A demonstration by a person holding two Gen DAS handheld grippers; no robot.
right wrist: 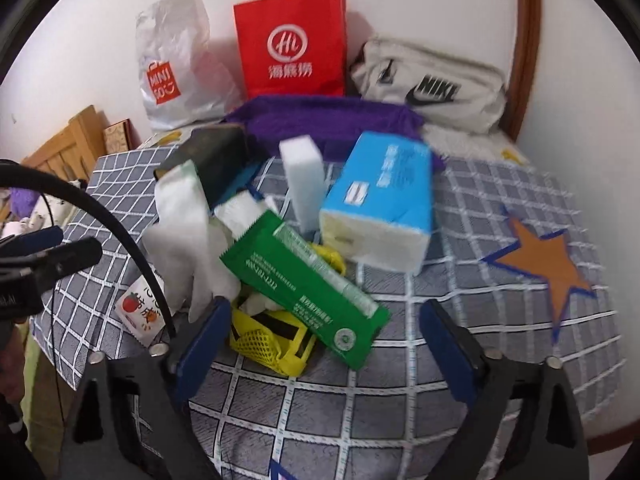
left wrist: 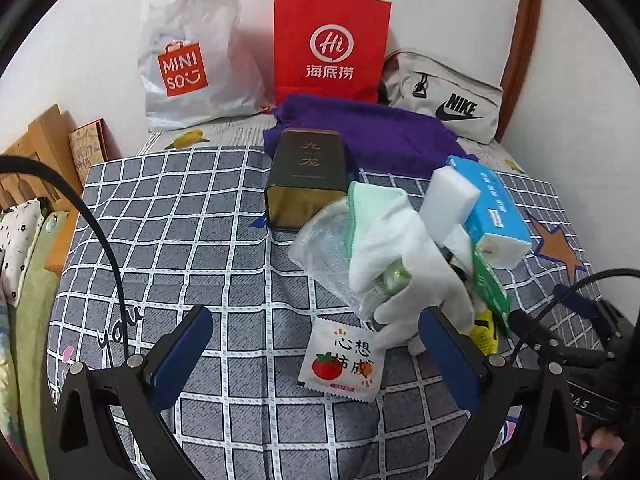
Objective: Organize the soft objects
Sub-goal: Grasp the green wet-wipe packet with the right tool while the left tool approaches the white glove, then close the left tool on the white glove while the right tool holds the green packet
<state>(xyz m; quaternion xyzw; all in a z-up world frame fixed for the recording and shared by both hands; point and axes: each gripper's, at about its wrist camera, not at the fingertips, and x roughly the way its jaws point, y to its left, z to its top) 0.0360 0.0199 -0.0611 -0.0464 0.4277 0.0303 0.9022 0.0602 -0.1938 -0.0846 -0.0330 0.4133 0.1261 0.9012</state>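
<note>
While both fingers gape empty | crumpled white glove [left wrist: 404, 264] | boxy sponge [right wrist: 304, 176] | checked bedsheet [left wrist: 192, 216]

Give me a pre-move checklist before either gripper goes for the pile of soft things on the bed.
1. Left gripper open and empty: ok.
2. Right gripper open and empty: ok.
3. White glove reachable: ok, it lies on top of the pile, just ahead of the left gripper.
4. Glove free of other items: not ok, it drapes over a clear plastic bag and touches the green packet.
5. Bags to sort into are open: cannot tell for the red paper bag or the Nike pouch.
6. Right wrist view sharp: not ok, blurred.
</note>
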